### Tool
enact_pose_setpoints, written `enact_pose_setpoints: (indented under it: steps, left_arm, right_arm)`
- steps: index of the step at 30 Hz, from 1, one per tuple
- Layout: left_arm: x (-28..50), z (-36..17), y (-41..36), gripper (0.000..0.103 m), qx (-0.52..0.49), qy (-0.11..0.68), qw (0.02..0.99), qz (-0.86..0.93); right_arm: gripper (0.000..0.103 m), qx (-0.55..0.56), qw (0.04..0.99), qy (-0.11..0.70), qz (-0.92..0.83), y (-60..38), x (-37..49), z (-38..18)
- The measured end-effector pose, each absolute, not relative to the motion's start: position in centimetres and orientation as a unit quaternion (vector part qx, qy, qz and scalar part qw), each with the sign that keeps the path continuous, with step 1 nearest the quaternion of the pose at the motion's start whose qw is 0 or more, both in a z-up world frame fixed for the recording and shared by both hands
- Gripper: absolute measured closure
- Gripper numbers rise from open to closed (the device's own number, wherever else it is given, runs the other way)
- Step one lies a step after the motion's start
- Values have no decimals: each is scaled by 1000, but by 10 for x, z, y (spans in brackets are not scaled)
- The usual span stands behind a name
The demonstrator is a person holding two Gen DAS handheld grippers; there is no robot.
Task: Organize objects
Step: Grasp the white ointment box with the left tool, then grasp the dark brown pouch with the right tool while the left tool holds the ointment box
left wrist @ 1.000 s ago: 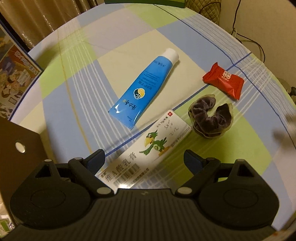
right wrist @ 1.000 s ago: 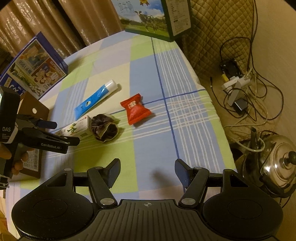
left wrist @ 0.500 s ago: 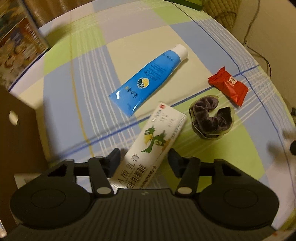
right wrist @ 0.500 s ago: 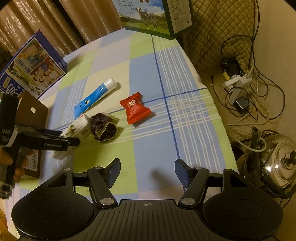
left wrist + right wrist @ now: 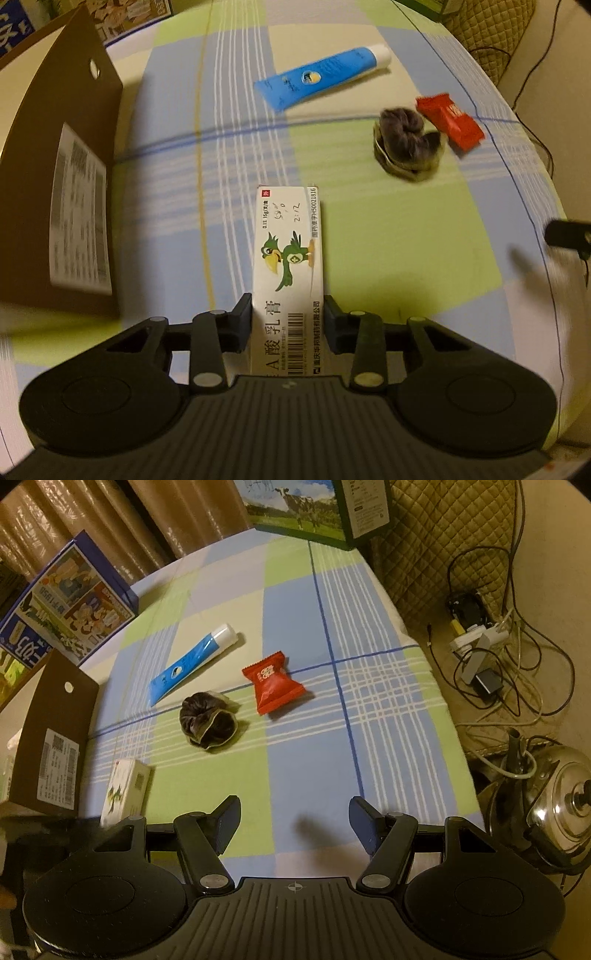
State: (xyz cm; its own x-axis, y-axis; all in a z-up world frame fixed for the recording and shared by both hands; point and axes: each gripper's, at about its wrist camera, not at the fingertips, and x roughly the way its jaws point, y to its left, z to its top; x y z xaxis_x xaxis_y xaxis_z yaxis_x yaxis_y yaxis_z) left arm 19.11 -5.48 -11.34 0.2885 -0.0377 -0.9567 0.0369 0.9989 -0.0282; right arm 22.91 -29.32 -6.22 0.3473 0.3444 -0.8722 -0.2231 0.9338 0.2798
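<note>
Half a second ago jaws of left gripper (image 5: pixel 288 317) stood either side of the carton (image 5: pixel 290 273) with gaps; now clamped on its near end, carton lined straight ahead between the fingers (image 5: pixel 242 319) and pulled away from the scrunchie (image 5: pixel 408 146), toward the brown box (image 5: pixel 59 177), which fills far more of the left wrist view than before. Seems raised off the cloth (image 5: pixel 388 236), though lift hard to confirm. Right gripper (image 5: pixel 295 825) unchanged: jaws wide apart, holding nothing, hovering over the near blue-and-green squares. From the right wrist view, carton (image 5: pixel 125 790) seen at lower left just beside the brown box (image 5: pixel 48 738), left gripper there only a dark blur. Left behind on the cloth (image 5: pixel 369 701): blue tube (image 5: pixel 192 662) farthest, scrunchie (image 5: pixel 207 720) nearer, red packet (image 5: pixel 273 686) to its right, all three apart. In the left wrist view red packet (image 5: pixel 448 122) sits just beside the scrunchie, tube (image 5: pixel 321 75) beyond. Around the edges: cartoon box (image 5: pixel 62 602) at far left, milk box (image 5: pixel 314 509) at the far end, cables (image 5: pixel 491 646) and a steel kettle (image 5: pixel 554 797) on the floor to the right. Nothing lying between carton and brown box.
</note>
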Motion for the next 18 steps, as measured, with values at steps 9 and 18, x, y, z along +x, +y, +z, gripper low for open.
enact_pose_setpoints:
  steps: [9, 18]
  left_arm:
    - [196, -113, -53, 69, -7, 580, 814, -24]
    - [197, -115, -42, 70, -19, 569, 822, 15]
  right_arm:
    - [41, 46, 816, 544, 189, -285, 230, -66]
    - [41, 27, 822, 520, 233, -272, 236, -69]
